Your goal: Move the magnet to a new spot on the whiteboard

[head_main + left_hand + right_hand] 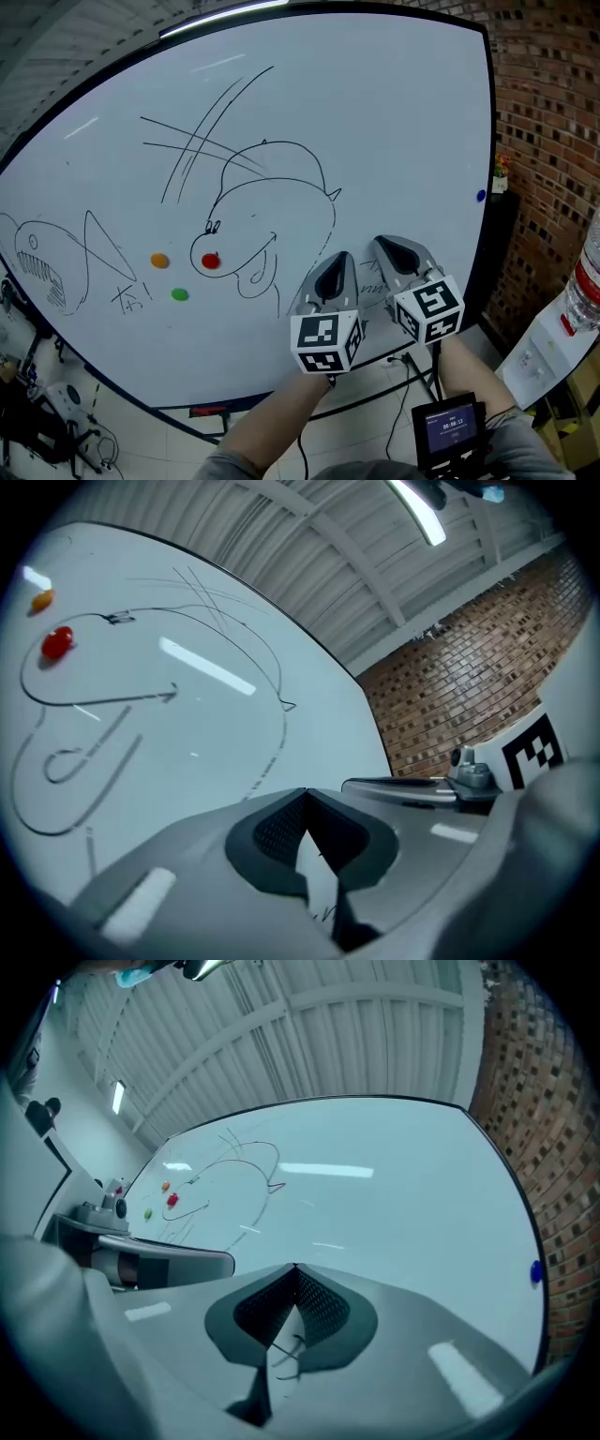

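At the far left of the whiteboard [394, 122] there is a fish-like pen sketch. To its right three magnets cling to the board close together: the orange magnet [159, 261], the green magnet [179, 294] just below and to the right of it, and the red magnet [210, 261] level with the orange one, inside the round loop of a drawn cartoon face. Crossed pen strokes run above that face.

Right of the drawings, the left gripper [342, 255] points at the lower part of the board. Its claw is clenched, tips meeting, with nothing in it. The right gripper [378, 241] is just beside it, also clenched on nothing. Neither touches a magnet, and all three coloured magnets lie well to the left of both. Small scribbles mark the board between the two grippers.

A device with a lit screen [450, 429] sits by the right forearm.

Near the board's right edge the blue magnet [481, 196] sits alone, well apart from the others. A brick wall [544, 141] stands beyond it.
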`<state>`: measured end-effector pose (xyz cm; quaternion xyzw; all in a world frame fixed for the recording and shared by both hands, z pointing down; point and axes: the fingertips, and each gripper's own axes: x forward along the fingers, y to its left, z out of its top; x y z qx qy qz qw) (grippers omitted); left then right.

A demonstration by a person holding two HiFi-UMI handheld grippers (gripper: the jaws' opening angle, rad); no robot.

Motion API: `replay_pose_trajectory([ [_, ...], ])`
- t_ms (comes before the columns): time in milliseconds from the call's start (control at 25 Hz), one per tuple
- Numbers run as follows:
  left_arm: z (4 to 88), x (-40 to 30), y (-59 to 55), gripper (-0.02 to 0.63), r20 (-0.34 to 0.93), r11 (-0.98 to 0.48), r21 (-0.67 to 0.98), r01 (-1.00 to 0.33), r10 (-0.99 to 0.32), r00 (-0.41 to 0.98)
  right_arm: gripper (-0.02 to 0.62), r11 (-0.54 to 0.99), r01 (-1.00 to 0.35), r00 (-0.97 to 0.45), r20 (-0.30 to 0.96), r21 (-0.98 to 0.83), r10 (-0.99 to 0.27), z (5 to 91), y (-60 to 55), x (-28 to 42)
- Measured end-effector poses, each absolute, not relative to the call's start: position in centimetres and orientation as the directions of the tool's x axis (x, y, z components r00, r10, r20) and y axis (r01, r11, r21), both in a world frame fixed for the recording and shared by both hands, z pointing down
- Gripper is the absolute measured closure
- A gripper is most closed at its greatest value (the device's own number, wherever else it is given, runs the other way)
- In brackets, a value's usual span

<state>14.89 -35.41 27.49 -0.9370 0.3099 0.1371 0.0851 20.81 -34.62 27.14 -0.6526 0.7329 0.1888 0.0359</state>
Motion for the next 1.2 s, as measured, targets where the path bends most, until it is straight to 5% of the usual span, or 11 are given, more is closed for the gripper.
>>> replay_pose_trajectory([
  [600,27.5,-9.1,-39.5,0.606,-0.320,-0.615,-0.055,-0.787,-0.736,0.597,0.589,0.271,-0.880,-0.397,-0.293,0.389,-0.870,26.4,-38.1,-5.6],
  [960,27.2,-16.6,-40.7,0.606,-0.319,-0.538,-0.074,-0.840,-0.785,0.531,0.588,0.271,-0.833,-0.439,-0.277,0.483,-0.855,26.4,-39.2,-13.4],
  [1200,27.3,-18.4,-40.9,0.606,-0.323,-0.509,-0.084,-0.857,-0.799,0.507,0.440,0.203,-0.776,-0.423,-0.254,0.597,-0.870,26.9,-39.9,-15.4],
])
